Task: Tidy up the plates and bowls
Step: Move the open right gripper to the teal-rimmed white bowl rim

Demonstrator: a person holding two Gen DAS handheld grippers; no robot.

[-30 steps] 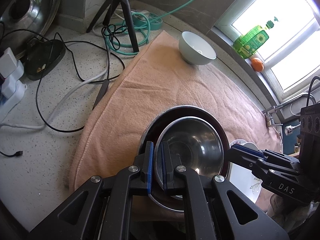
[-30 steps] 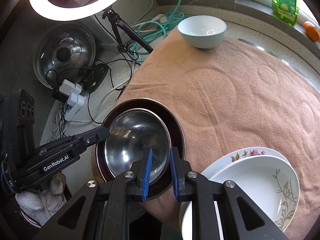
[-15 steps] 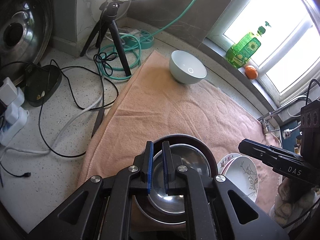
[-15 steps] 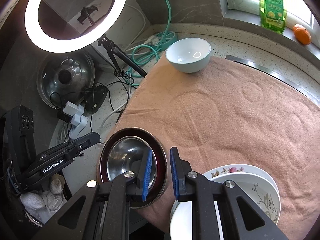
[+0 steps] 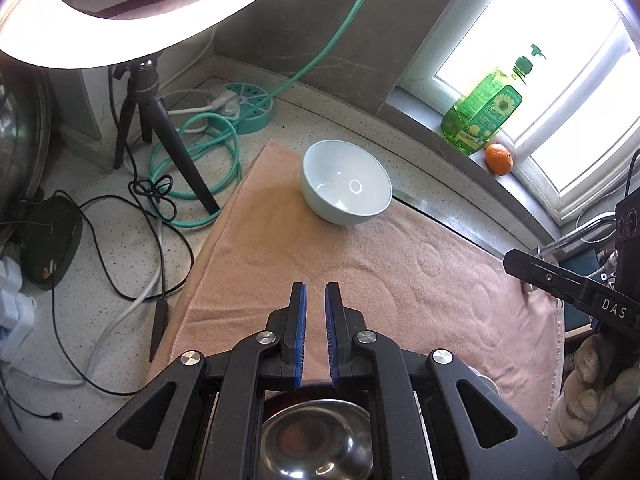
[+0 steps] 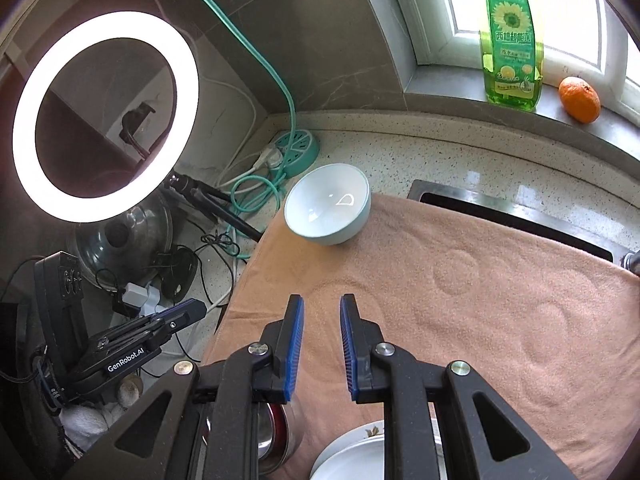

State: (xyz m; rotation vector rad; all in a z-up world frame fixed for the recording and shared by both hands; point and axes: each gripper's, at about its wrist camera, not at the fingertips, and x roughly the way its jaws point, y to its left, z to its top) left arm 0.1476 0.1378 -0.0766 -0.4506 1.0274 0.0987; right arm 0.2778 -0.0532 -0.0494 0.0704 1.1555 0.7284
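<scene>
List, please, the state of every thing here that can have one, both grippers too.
Left gripper, shut, empty.
Right gripper, slightly open, empty.
Pale bowl, upright, empty, on the towel.
Steel bowl, upright, empty, nested in a dark dish.
White plates, stacked, mostly hidden.
Ring light, switched on.
Soap bottle, upright on the sill.
Towel, spread flat.

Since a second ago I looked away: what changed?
Both hand-held grippers, left and right, pulled up and back, empty, from the steel bowl nested in the dark red-rimmed bowl. The jaws stay as narrow as before. The pale blue bowl, floral plates and peach towel stayed put.
</scene>
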